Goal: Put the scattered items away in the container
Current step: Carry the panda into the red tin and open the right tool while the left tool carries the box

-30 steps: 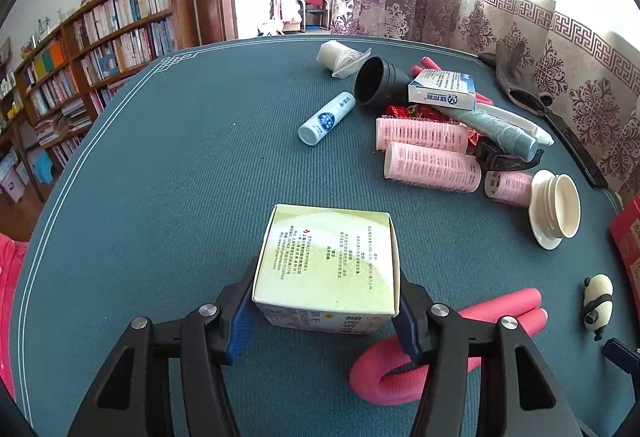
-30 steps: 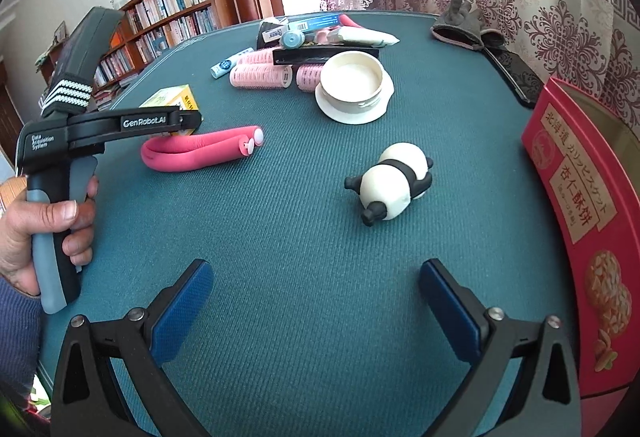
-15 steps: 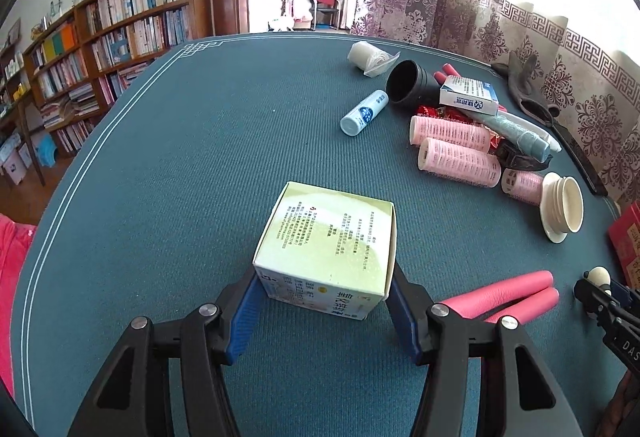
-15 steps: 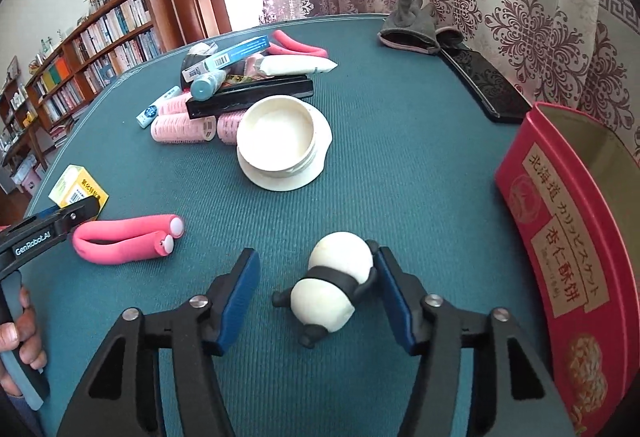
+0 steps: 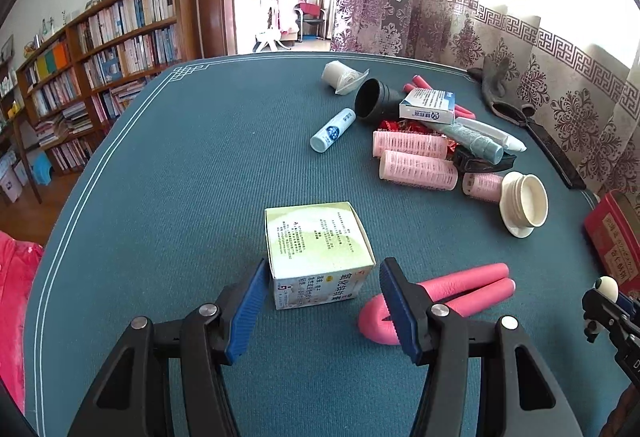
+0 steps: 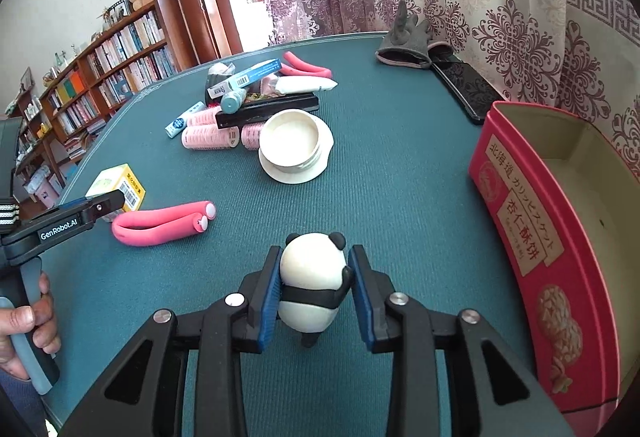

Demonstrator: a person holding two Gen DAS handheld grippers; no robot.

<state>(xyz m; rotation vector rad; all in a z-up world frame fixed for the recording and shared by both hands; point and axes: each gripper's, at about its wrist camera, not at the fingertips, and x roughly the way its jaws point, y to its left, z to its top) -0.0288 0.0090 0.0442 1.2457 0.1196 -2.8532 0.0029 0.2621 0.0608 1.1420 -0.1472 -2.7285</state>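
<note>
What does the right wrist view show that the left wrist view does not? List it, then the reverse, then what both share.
Only the right wrist view: the right gripper shut on the panda toy, the inside of the red tin, and the person's hand.

Only the left wrist view: the open left gripper astride the small box, and the white roll.

Both: the folded pink foam roller, pink hair curlers and white lid.
</note>
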